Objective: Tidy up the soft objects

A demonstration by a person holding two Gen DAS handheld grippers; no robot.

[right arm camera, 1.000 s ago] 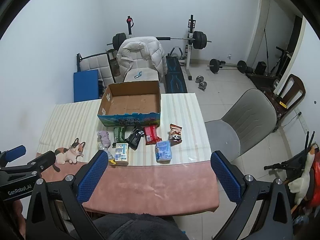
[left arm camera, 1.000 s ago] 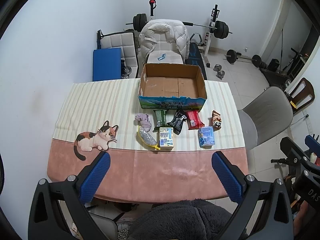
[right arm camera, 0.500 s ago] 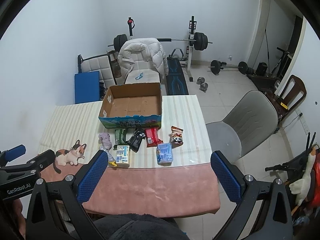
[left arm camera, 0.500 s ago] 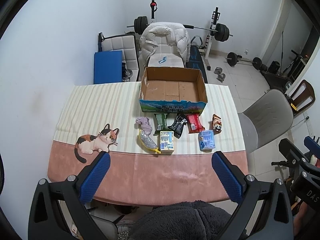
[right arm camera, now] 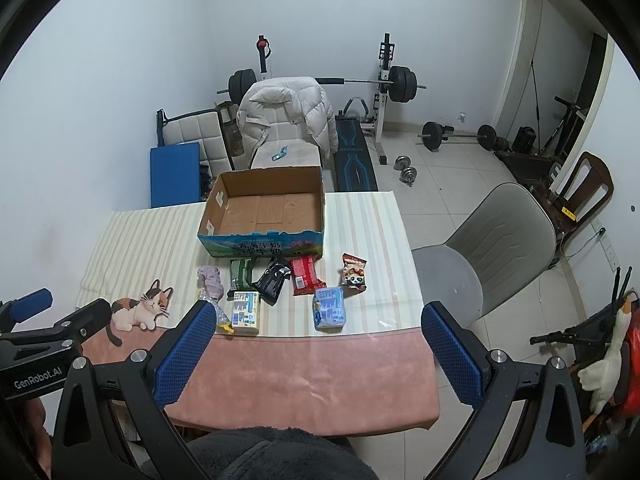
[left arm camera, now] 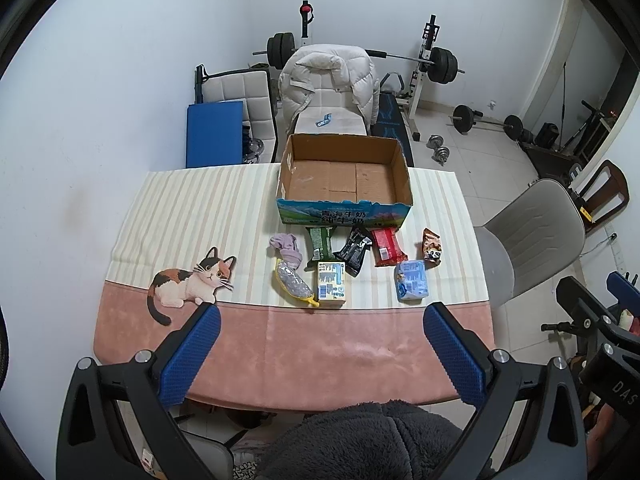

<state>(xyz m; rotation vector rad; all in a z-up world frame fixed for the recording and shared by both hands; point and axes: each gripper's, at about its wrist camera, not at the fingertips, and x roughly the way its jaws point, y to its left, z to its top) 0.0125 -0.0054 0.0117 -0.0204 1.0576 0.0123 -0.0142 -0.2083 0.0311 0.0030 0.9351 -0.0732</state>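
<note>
An open, empty cardboard box [left arm camera: 344, 178] [right arm camera: 266, 208] stands at the table's far middle. In front of it lie several soft items: a purple cloth [left arm camera: 286, 246], a yellow-edged bag [left arm camera: 294, 285], a green pack [left arm camera: 321, 242], a black pack [left arm camera: 354, 250], a red pack [left arm camera: 387, 246], a panda snack bag [left arm camera: 432, 248], a yellow tissue pack [left arm camera: 331, 284] and a blue tissue pack [left arm camera: 411, 280] [right arm camera: 329, 307]. My left gripper [left arm camera: 320, 354] and my right gripper [right arm camera: 316, 354] are open and empty, held above the table's near edge.
The table [left arm camera: 280, 344] has a striped and pink cloth with a cat print [left arm camera: 192, 280]. A grey chair [left arm camera: 528, 240] stands at its right. A chair with a white jacket [left arm camera: 328, 80], a blue pad and weight equipment are behind.
Both grippers have drawn slightly up and back from the table; the box and items look a little smaller and lower in view. Nothing on the table has moved.
</note>
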